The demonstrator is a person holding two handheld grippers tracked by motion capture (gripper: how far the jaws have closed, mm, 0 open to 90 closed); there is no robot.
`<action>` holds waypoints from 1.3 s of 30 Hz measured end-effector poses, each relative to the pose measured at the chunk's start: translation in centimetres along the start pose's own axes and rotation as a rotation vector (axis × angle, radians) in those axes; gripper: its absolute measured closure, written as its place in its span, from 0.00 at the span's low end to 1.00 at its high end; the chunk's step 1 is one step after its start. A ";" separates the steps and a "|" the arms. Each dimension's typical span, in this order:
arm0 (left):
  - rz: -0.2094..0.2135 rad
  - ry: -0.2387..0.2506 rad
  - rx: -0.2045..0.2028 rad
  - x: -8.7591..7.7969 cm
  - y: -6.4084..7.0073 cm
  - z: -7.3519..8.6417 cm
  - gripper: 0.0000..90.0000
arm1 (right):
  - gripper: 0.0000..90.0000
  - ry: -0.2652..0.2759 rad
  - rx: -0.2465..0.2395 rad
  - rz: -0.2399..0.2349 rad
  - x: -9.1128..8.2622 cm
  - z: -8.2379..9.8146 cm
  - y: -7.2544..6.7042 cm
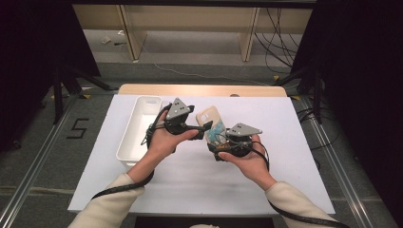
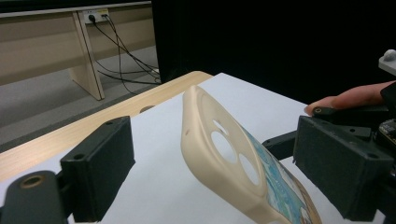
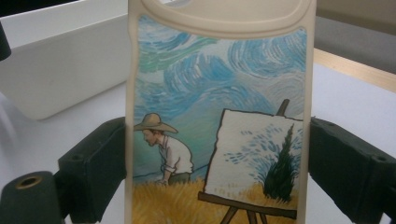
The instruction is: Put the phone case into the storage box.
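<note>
A cream phone case [image 1: 210,118] with a painted scene of a man in a straw hat and an easel is held above the middle of the table. My right gripper [image 1: 217,140] is shut on it; in the right gripper view both black jaws press the long edges of the case [image 3: 219,70] around the gripper's middle [image 3: 215,179]. My left gripper [image 1: 202,127] comes in from the left and is open. Its jaws straddle the camera-hole end of the case [image 2: 201,121], with a clear gap at the left jaw, around the gripper's middle [image 2: 219,175].
A white rectangular tray [image 1: 138,128] stands at the table's left, close behind the left hand, and shows behind the case [image 3: 60,79]. A white sheet [image 1: 285,142] covers the wooden table [image 1: 199,89]. Cables lie on the floor beyond the far edge.
</note>
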State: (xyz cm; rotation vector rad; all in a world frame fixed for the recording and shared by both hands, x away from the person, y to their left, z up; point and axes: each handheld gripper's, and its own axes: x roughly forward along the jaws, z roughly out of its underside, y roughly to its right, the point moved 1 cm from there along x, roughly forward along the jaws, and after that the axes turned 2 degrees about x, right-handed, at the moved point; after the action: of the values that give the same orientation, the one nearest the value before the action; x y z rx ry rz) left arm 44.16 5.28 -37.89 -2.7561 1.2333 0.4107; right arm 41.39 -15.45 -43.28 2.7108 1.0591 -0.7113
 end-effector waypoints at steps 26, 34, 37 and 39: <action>0.006 -0.014 -0.018 0.7 0.0 0.2 0.17 | 0.13 0.005 -0.010 -0.002 0.2 -0.2 -0.3; 0.011 -0.036 -0.037 0.9 -0.5 -0.8 0.18 | 0.13 0.001 -0.034 -0.006 0.3 0.0 -0.8; 0.017 -0.049 -0.035 1.1 -0.4 -0.6 0.20 | 0.13 -0.002 -0.038 -0.007 0.3 0.0 -0.8; 0.021 -0.054 -0.033 1.3 -0.3 -0.6 0.22 | 0.13 0.001 -0.041 -0.006 0.3 0.0 -0.9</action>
State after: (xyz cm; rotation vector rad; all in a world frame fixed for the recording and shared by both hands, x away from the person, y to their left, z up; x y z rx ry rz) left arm 45.35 4.44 -37.67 -2.7421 1.2556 0.5085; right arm 41.00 -14.60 -43.41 2.6745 1.0709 -0.6817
